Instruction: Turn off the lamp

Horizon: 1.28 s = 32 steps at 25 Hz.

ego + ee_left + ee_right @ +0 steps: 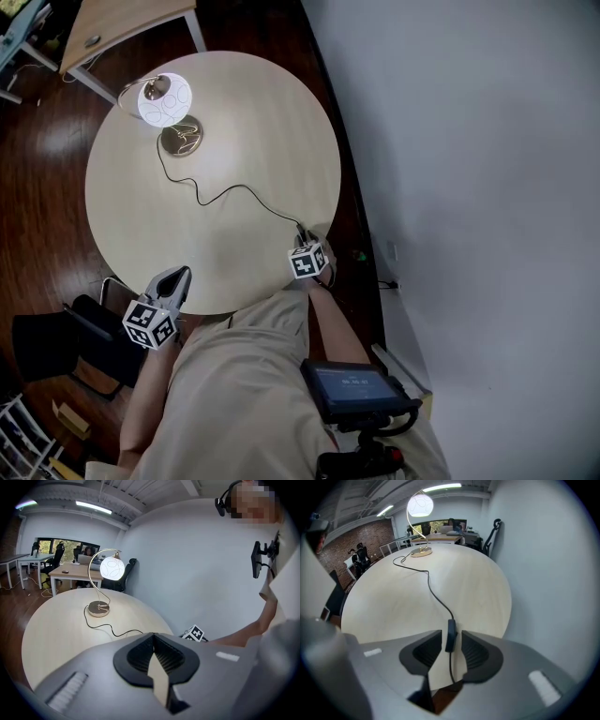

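Lamp: it's on! The white globe shade [165,99] glows on a curved gold stem above a round metal base [180,137], close to the far left edge of the round desk [253,122].
Cord: the thin black cord [225,191] snakes from the base across the middle of the desk and heads for the near right edge.
Switch: the dark inline switch [451,631] sits on the cord just inside the near right edge, and it lies right between the jaws of the right tongs.
Right tongs: the right tongs [451,643] point steeply down at the near right edge. They are released, the jaws apart, with a sliver of gap on either side of the switch and the pads not pressing on it.
Left tongs: the left tongs [153,641] wait at the near left edge, clenched, jaws together with nothing between them, well apart from lamp and switch.
Surroundings: there's dark wood floor [47,187] around the desk and a plain white wall [469,141] on the right.
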Available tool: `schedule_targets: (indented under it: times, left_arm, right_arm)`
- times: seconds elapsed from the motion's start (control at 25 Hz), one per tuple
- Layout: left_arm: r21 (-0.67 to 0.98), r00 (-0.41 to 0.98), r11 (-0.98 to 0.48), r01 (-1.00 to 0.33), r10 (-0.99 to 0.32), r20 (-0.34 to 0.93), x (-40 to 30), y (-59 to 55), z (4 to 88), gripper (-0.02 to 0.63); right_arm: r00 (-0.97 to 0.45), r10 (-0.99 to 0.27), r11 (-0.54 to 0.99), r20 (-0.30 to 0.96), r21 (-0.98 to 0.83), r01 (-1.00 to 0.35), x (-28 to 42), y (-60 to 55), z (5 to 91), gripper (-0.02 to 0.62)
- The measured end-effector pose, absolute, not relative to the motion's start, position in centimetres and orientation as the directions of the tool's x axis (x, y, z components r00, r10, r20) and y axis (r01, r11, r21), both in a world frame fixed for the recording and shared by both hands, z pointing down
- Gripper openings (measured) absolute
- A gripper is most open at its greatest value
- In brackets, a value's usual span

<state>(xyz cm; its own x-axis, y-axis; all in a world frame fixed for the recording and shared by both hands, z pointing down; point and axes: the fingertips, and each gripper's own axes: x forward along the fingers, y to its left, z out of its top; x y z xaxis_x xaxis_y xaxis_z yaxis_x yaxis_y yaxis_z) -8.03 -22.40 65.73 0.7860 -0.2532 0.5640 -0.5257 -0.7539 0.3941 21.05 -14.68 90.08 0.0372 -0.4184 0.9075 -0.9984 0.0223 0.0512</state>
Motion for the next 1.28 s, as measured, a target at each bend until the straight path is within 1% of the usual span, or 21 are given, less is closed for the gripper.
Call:
schedule_targets:
  times: [0.24,0.48,0.84,1.04,1.28]
  left_arm:
    - [0.397,0.808,-0.759,-0.516,-0.276,0.521,-11.0,-22.5,65.0,0.0]
    - [0.395,0.84,-0.779,-0.486,-0.292,0.458,-14.1,-22.4,64.0,0.0]
    - [0.419,0.858,-0.765,-0.489,-0.337,0.387,-18.2,-21.8,63.8,0.0]
    - [0.427,0.87,-0.772,-0.471,-0.327,0.368,-18.7,-21.2,64.4,0.0]
    - [0.436,0.862,-0.752,-0.493,-0.358,0.357,-19.8,-20.1,65.1,0.0]
  right_arm:
    - [0.077,-0.455,0.025,0.887,0.099,-0.995,18.8,-15.0,86.9,0.127]
    - [0.133,-0.489,0.041,0.862,0.175,-0.984,16.1,-15.4,82.0,0.127]
    - [0.166,-0.543,0.057,0.823,0.234,-0.971,11.3,-14.6,75.5,0.127]
    - [0.154,-0.563,0.064,0.812,0.229,-0.971,9.1,-14.3,73.4,0.118]
    - [0.125,-0.562,0.13,0.818,0.236,-0.963,7.4,-13.0,72.4,0.11]
